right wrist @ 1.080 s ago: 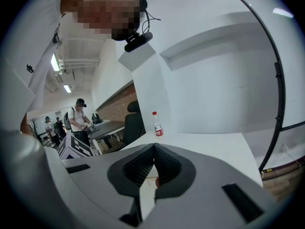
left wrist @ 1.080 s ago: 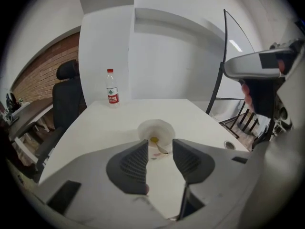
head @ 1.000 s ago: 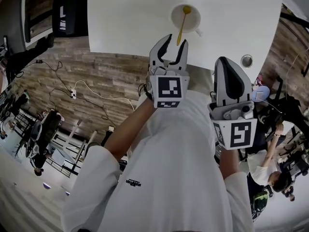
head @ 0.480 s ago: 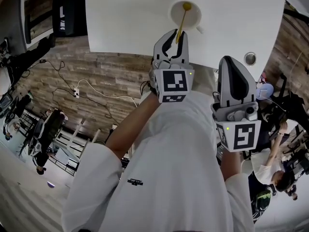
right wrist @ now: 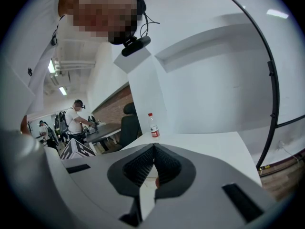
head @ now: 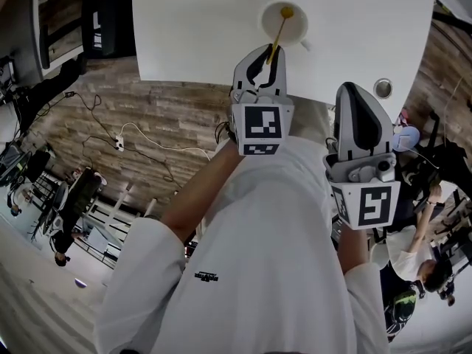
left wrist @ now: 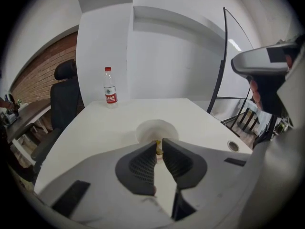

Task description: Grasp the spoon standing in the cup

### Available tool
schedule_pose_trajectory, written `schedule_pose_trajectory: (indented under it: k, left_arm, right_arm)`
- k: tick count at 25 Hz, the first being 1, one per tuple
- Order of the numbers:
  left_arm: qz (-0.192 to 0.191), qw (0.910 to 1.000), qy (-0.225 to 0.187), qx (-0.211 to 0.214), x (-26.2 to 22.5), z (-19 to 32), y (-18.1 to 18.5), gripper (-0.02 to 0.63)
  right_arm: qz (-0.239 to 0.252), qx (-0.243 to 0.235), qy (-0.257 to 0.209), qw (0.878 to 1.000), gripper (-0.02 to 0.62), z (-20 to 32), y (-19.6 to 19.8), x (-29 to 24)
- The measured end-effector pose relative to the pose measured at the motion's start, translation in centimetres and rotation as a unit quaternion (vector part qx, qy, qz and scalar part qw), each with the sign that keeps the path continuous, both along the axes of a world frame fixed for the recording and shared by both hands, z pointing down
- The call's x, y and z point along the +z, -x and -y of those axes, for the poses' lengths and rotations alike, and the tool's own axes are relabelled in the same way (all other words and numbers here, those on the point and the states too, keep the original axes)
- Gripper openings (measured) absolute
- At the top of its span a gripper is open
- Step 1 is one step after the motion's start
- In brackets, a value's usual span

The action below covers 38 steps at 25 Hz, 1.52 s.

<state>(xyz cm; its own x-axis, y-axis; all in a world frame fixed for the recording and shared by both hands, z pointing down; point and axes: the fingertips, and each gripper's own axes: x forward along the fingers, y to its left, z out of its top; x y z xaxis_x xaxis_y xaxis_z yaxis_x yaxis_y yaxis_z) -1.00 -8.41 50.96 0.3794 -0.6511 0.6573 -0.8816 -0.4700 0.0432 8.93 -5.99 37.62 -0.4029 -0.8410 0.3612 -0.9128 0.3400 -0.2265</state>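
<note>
White table point(head: 206, 28): bears the cup near the edge facing you; nothing else on it matters to the job. Right gripper point(head: 355, 88): you hold it back beside your body, well apart from the cup, its jaws pressed together on nothing. Left gripper point(head: 268, 54): you have reached it over the table edge to the cup, and its jaws are closing with the spoon handle between the tips; the pads look to be just meeting the handle on both sides, so judge the grasp as forming, not proven firm. White cup point(head: 284, 22): upright, just beyond the left jaw tips. Yellow spoon point(head: 278, 32): stands in the cup, bowl end down inside, handle leaning out toward you and into the left jaws. Done, by this evidence: approach and alignment. Left: finish the squeeze and confirm that the handle does not slip. Views compared: the head view alone gives you both grippers at once and the spoon's whole lean; the left gripper view alone shows the sliver of yellow pinched at the tips, plus a dark office chair point(left wrist: 64, 99) and a water bottle point(left wrist: 110, 86) at the far side of the table; the right gripper view alone proves those jaws are empty, but hides cup and spoon.
</note>
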Motion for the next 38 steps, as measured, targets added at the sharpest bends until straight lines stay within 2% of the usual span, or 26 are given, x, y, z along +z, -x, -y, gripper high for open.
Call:
schedule_pose_trajectory:
  k: [16,19,28,38]
  left_arm:
    - [-0.014,0.9993,-0.029,0.018,-4.6,0.2,2.2,0.044]
    - [-0.021,0.9983,-0.045,0.03,-6.1,0.1,2.2,0.044]
    - [-0.044,0.9943,-0.069,0.069,-10.7,-1.5,2.3,0.044]
    - [-0.083,0.9901,-0.09,0.069,-16.2,-2.1,4.2,0.044]
  right_arm:
    - [0.001,0.015,-0.028,0.999,0.003,0.1,1.2,-2.9]
    - [-0.001,0.017,-0.033,0.999,0.003,0.0,1.5,-3.6]
    - [-0.037,0.04,-0.047,0.997,0.003,-0.9,1.4,-5.2]
    - [-0.063,0.054,-0.078,0.993,0.003,-2.0,1.5,-7.9]
